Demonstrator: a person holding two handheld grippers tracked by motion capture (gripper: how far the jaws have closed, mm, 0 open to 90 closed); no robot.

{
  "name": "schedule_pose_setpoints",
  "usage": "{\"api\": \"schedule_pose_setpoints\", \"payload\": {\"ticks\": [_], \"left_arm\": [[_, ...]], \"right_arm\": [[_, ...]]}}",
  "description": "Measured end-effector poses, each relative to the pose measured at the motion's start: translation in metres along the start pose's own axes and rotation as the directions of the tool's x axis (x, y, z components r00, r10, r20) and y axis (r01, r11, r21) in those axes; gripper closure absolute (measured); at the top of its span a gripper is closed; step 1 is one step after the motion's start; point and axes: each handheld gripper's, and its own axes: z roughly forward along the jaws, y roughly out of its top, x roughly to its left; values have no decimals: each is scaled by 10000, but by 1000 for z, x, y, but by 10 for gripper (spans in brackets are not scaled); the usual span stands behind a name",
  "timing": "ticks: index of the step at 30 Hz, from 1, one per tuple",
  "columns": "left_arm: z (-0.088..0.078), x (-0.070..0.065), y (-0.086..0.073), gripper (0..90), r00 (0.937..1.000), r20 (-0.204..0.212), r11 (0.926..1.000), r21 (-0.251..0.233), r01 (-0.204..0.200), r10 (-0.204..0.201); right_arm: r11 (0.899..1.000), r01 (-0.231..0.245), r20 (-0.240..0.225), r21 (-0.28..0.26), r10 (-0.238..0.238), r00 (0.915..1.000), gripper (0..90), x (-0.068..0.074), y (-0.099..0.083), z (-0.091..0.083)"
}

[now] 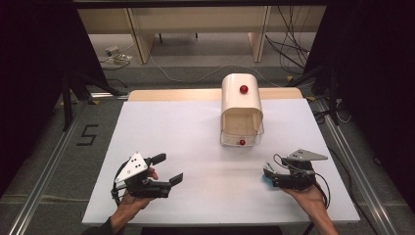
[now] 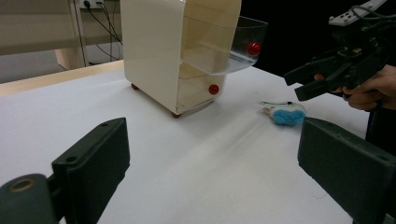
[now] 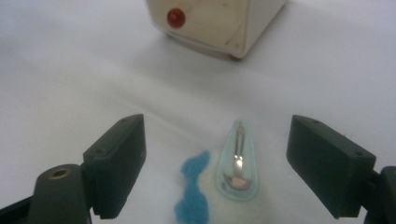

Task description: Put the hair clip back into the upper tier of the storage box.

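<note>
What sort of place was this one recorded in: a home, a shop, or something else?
Most likely a lab or a recording workspace. A white table stands between dark curtains, loose cables trail across the floor, and a taped numeral marks the floor beside the table.

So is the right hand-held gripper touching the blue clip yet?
Apart. In the right gripper view the blue clip lies on the table between the right hand-held gripper's open jaws, white showing on both sides.

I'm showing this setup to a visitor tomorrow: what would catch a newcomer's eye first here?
The cream plastic two-drawer box with red round knobs stands at the far middle of the white table, its clear upper drawer pulled out. Nearer, toward the table's right, a small blue fluffy hair clip lies flat between the open jaws of the right tool. The left tool gapes open, holding nothing.
</note>
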Motion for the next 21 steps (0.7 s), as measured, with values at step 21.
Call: {"api": "schedule_pose_setpoints", "payload": {"ticks": [21], "left_arm": [[1, 0, 0, 88, 10000, 4, 10000, 21, -16, 16]], "right_arm": [[9750, 249, 136, 2207, -286, 9995, 224, -2, -10, 27]]}}
